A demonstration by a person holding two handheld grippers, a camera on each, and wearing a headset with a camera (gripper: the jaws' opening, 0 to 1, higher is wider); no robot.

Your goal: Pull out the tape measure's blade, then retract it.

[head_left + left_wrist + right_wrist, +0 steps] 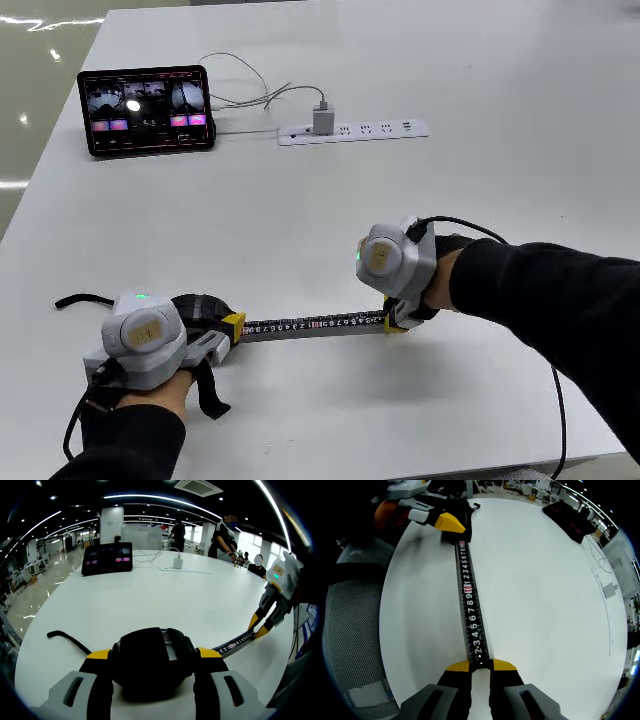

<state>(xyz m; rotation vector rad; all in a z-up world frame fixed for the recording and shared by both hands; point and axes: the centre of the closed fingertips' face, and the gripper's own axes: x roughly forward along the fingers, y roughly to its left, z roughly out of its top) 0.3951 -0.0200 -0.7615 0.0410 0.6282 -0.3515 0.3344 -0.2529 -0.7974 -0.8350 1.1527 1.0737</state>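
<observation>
On table (300, 220), left gripper (154, 653) clamped around tape measure (200, 308), right gripper (481, 666) pinched on blade (469, 600).

Items on 1 white table (420, 230): 1 tape measure (203, 306) with 1 numbered blade (468, 587); 2 grippers, the left gripper (154, 653) and the right gripper (481, 666), each with 2 yellow-tipped jaws; 1 tablet (146, 109); 1 power strip (370, 130) carrying 1 plugged-in charger (323, 120). Beside the table: 1 mesh chair (355, 645).
</observation>
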